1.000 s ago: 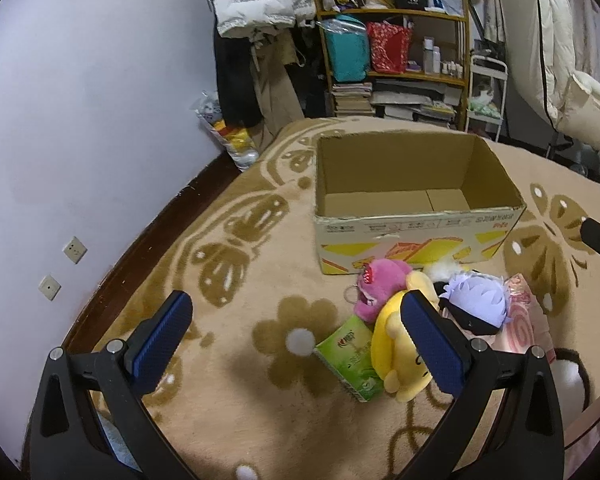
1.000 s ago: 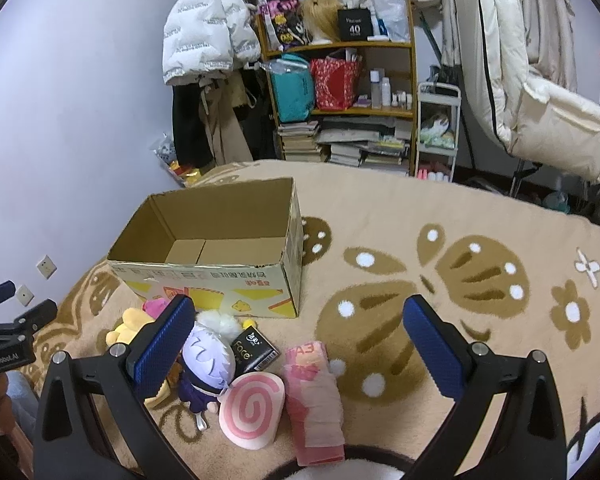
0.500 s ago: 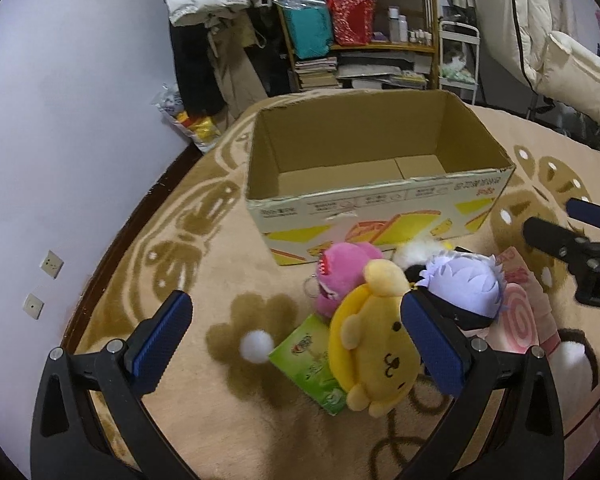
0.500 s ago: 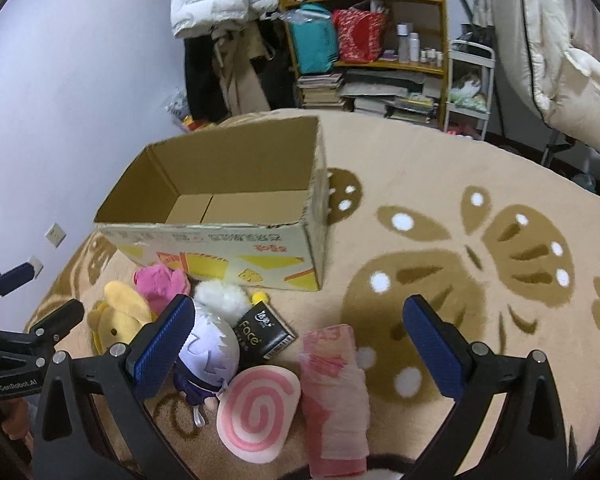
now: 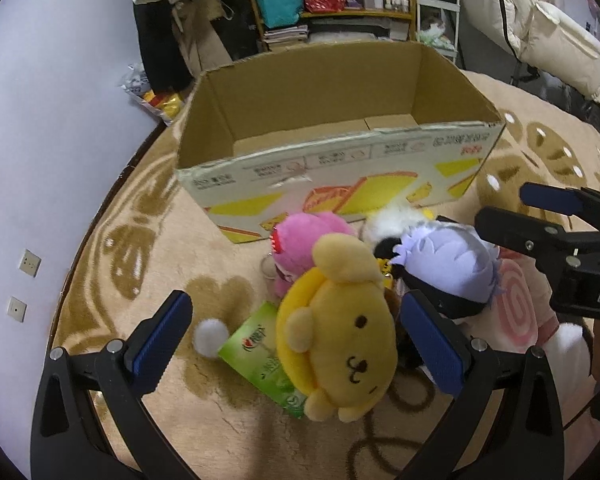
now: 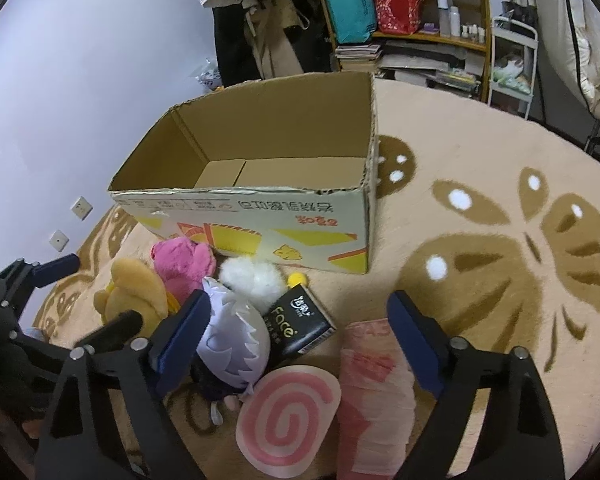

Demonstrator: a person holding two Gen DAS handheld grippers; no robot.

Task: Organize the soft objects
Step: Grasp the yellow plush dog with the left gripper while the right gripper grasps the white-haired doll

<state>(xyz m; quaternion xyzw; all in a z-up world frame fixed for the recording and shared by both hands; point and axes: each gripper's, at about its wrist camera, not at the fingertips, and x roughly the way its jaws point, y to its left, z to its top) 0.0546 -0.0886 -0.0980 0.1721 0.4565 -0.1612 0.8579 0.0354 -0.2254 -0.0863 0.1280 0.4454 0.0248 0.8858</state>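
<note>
Soft toys sit piled in front of cardboard box [image 5: 340,176]. Left gripper [image 5: 296,344] spread wide w/ yellow plush [image 5: 340,340] between jaws, untouched. Right gripper [image 6: 300,328] closing, nothing pinched yet.

Dim, bluish indoor light falls evenly from overhead, leaving soft, faint shadows beneath the plush toys [image 5: 340,336] on the carpet [image 6: 480,200]. Slight motion blur softens the cardboard box [image 5: 340,168]. Both fisheye views bend strongly outward, with dark vignetted corners; no glare.

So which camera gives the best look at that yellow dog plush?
The left wrist view: the yellow dog plush lies face-up between that claw's fingers. The right wrist view shows only its ear and back, with a finger partly covering it.
</note>
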